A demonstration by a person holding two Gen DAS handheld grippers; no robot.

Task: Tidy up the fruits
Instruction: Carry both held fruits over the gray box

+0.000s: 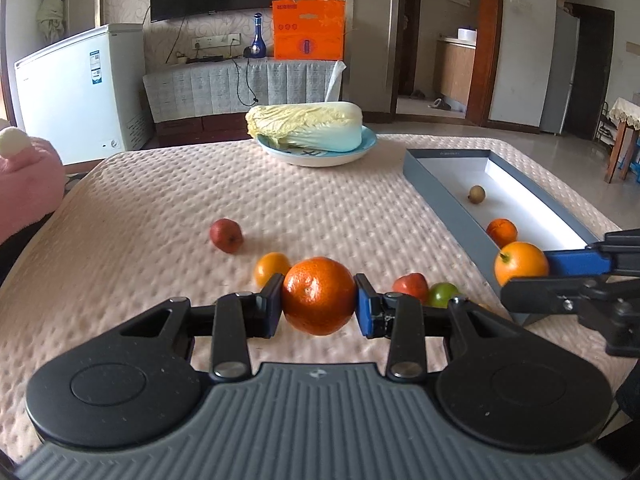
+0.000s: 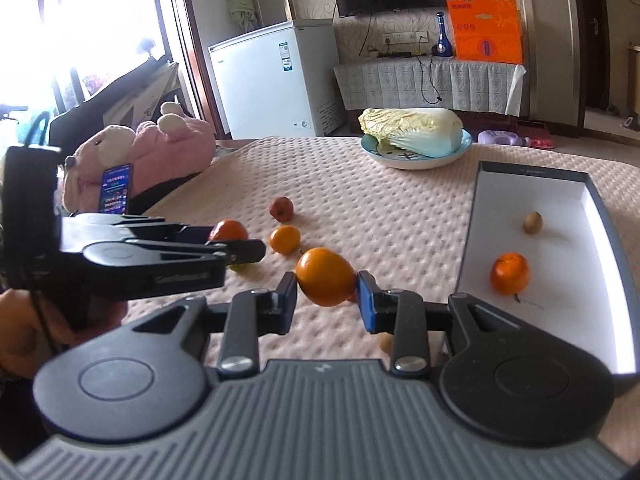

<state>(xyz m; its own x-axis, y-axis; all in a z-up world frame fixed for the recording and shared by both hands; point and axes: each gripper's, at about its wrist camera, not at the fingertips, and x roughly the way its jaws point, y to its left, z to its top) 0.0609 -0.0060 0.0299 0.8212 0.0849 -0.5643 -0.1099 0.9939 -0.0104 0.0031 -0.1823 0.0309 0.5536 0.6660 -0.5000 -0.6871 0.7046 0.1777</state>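
Note:
My left gripper [image 1: 319,298] is shut on a dark orange mandarin [image 1: 319,295], held above the padded table. At the right edge of the left wrist view, my right gripper [image 1: 520,269] is shut on a lighter orange [image 1: 521,266] at the near end of the grey box [image 1: 448,210]. The right wrist view shows this orange [image 2: 326,277] pressed between the pads of the right gripper [image 2: 327,294], with the left gripper [image 2: 234,246] at the left. In the box lie an orange [image 2: 510,273] and a small brown fruit [image 2: 533,222]. Loose on the table are a red fruit [image 1: 226,235], a small orange [image 1: 272,268], another red fruit [image 1: 411,286] and a green one [image 1: 443,295].
A napa cabbage [image 1: 306,126] lies on a blue-rimmed plate [image 1: 370,141] at the table's far side. A pink plush toy [image 2: 160,148] and a phone [image 2: 116,194] sit off the left edge. A white freezer [image 1: 80,88] and a TV stand are behind.

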